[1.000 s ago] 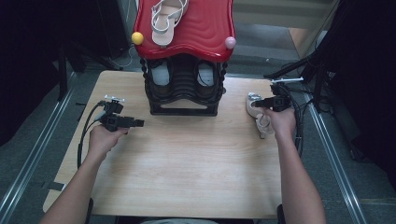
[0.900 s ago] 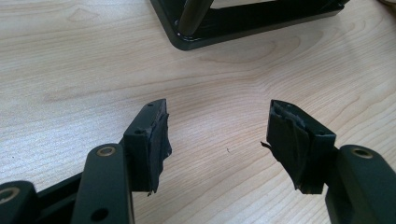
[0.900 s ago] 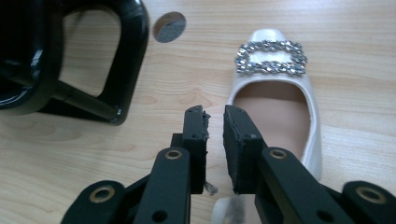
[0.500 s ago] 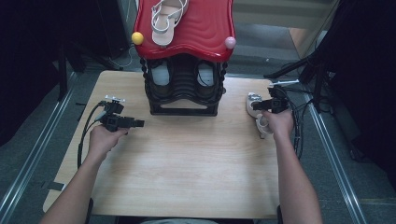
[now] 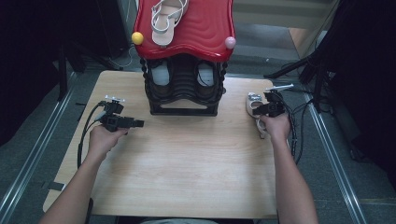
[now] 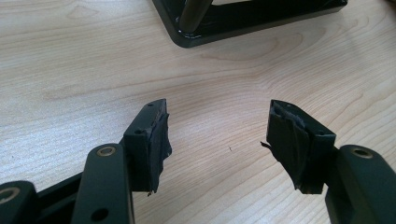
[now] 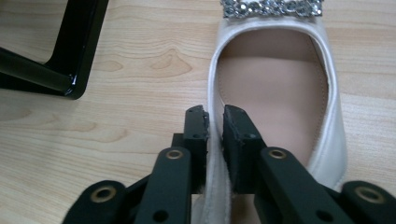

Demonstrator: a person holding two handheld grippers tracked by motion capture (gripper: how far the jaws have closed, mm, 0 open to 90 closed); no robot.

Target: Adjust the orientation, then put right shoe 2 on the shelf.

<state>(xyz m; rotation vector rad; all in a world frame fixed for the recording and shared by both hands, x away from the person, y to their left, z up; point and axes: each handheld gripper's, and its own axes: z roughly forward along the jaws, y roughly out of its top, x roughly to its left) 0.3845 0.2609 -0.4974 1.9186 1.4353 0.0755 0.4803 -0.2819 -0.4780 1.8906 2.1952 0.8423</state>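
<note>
White flat shoe [image 7: 280,140] lies on the table [image 5: 187,177] right of the black rack [image 5: 184,88], its side wall pinched as the right gripper [image 7: 215,122] has just been closing; left gripper [image 6: 217,135] gapes empty.

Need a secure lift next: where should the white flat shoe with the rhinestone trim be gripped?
On its thin side wall, coming from above at the heel end: the white flat shoe lies upright and open-topped, and the right gripper has just closed astride that rim.
</note>
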